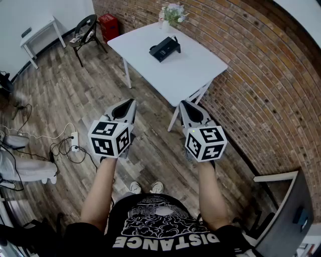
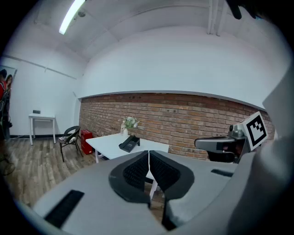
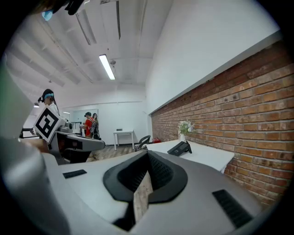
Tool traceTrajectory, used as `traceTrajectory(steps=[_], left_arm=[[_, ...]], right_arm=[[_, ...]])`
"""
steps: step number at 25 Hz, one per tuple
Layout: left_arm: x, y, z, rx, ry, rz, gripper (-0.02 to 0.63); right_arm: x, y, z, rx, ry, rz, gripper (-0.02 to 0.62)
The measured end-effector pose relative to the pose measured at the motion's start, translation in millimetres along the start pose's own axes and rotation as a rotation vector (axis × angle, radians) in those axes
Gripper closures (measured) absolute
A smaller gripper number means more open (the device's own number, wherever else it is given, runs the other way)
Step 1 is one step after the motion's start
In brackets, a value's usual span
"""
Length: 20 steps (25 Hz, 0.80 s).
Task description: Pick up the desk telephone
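A black desk telephone (image 1: pixel 164 48) lies on a white table (image 1: pixel 190 75) against the brick wall, next to a vase of flowers (image 1: pixel 171 15). It also shows far ahead in the left gripper view as the phone (image 2: pixel 129 143) and in the right gripper view as the phone (image 3: pixel 179 148). My left gripper (image 1: pixel 131 102) and right gripper (image 1: pixel 182 104) are held side by side over the wooden floor, well short of the table. Both are shut with nothing between the jaws.
A black chair (image 1: pixel 85 31) and a red box (image 1: pixel 109 25) stand left of the table. A small white desk (image 1: pixel 41 35) sits at the far left wall. Cables and a power strip (image 1: pixel 74 141) lie on the floor at left. Two people stand far off (image 3: pixel 89 123).
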<state>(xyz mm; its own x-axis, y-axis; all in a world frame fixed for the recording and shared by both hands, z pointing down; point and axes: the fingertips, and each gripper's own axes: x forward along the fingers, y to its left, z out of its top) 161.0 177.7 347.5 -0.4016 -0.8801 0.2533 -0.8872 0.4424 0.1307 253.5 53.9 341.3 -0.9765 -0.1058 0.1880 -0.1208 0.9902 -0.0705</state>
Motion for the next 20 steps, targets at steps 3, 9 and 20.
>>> traceTrajectory(steps=[3, 9, 20], left_arm=[[5.4, -4.3, -1.5, -0.009, -0.002, 0.006, 0.594], [19.6, -12.3, -4.5, -0.012, -0.002, 0.016, 0.594], [54.0, -7.5, -0.4, -0.034, -0.009, 0.004, 0.591]], right_arm=[[-0.5, -6.2, -2.2, 0.010, -0.002, 0.008, 0.594], [2.0, -21.5, -5.5, 0.015, -0.003, 0.025, 0.594], [27.9, -42.5, -11.6, 0.027, 0.010, 0.053, 0.592]])
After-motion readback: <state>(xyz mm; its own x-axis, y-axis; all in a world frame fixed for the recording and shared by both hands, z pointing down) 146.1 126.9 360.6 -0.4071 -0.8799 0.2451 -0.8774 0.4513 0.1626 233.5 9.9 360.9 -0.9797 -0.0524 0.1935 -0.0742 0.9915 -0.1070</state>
